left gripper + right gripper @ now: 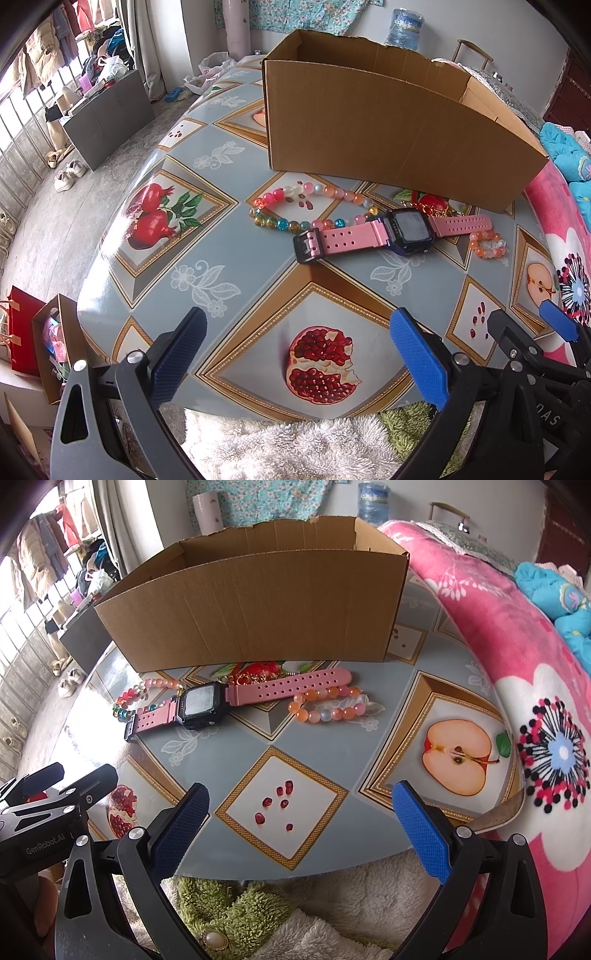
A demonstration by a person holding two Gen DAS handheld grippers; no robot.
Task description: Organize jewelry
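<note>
A pink-strapped digital watch (391, 232) (207, 705) lies flat on the table in front of an open cardboard box (388, 129) (258, 609). A long multicolour bead bracelet (295, 206) (136, 698) lies to its left, a smaller orange-pink bead bracelet (487, 243) (328, 705) to its right, and a thin gold chain (432, 210) (251, 679) behind it near the box. My left gripper (297, 349) and right gripper (301, 821) are open and empty, over the near table edge, well short of the jewelry. The right gripper also shows in the left wrist view (528, 325).
The round table (236, 258) (369, 746) has a fruit-patterned cover. A pink floral blanket (517, 646) lies along the right side. Fluffy white and green fabric (295, 443) lies below the near edge. Paper bags (40, 332) stand on the floor at left.
</note>
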